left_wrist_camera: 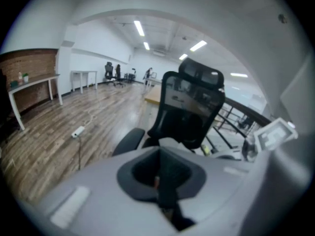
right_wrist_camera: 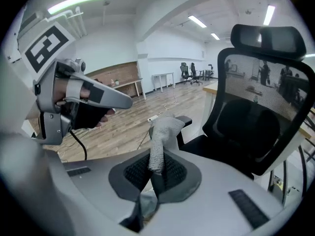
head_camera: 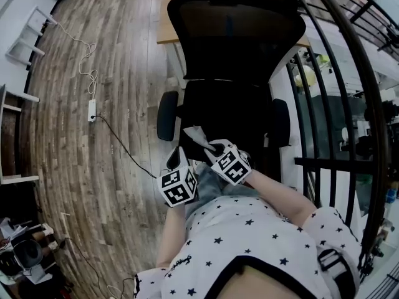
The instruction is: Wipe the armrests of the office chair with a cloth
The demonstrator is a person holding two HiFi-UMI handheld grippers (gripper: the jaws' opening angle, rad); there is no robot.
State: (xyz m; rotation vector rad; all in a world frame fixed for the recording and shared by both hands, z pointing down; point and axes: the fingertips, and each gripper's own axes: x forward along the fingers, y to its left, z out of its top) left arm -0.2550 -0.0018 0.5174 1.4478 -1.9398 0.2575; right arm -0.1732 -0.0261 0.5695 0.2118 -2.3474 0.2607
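Note:
A black office chair [head_camera: 234, 55] stands right in front of me, its left armrest [head_camera: 167, 114] and right armrest [head_camera: 280, 122] both bare. My right gripper [head_camera: 211, 148] hovers over the seat's front edge, shut on a grey cloth [head_camera: 194, 134] that sticks up from the jaws. In the right gripper view the cloth [right_wrist_camera: 160, 136] rises out of the right gripper [right_wrist_camera: 155, 170], in front of the armrest [right_wrist_camera: 186, 120]. My left gripper [head_camera: 179, 159] is just left of it, with its jaws together and nothing between them; in its own view the left gripper [left_wrist_camera: 165, 170] points at the chair [left_wrist_camera: 189, 107].
A wooden desk [head_camera: 171, 17] stands behind the chair. A black metal railing [head_camera: 336, 104] runs close along the right. On the wood floor to the left lie a white power strip [head_camera: 91, 109] and its cables. White shelving [head_camera: 25, 39] is at the far left.

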